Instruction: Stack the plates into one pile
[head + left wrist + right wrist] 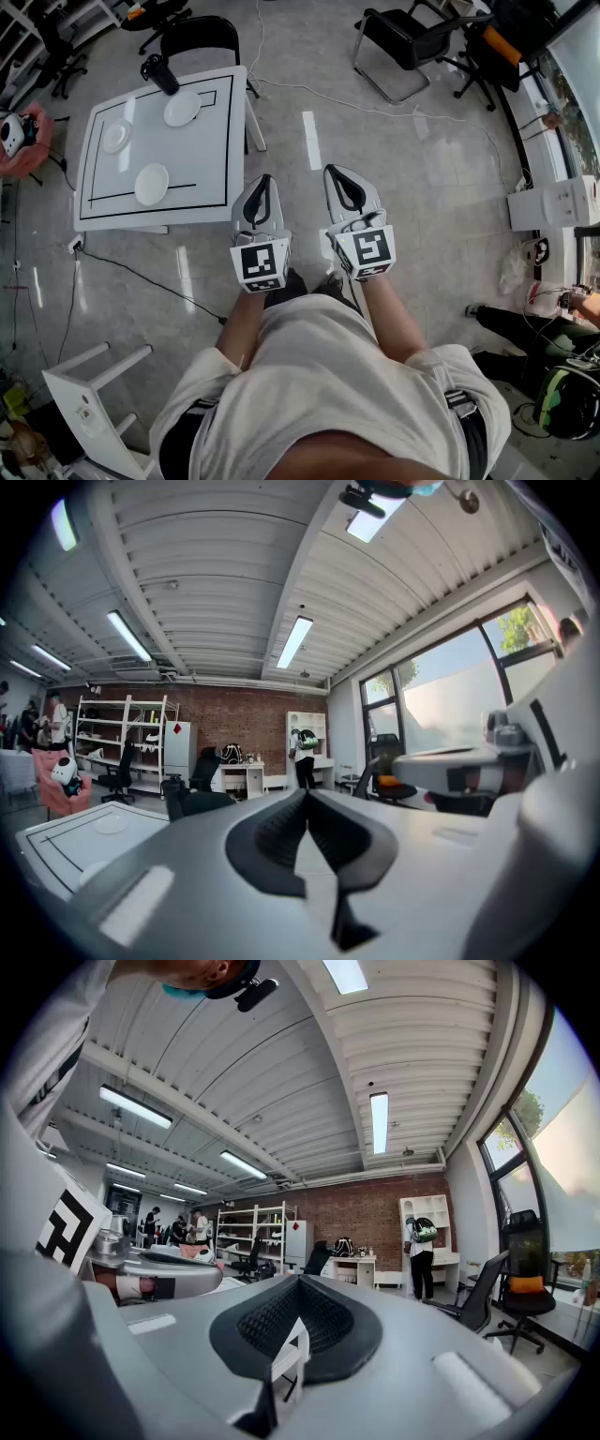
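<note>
In a grey-floored workroom, a square white table (103, 202) edged with a black outline is carrying three smooth, round white plates (151, 184), lying flat, face up and apart, while well away the left gripper (262, 184) and right gripper (335, 174) are hovering side by side, both clenched on nothing.

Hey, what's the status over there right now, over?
Left gripper and right gripper shut, empty, short of the table. Three plates apart on it, none stacked. No obstacle seen between.
</note>
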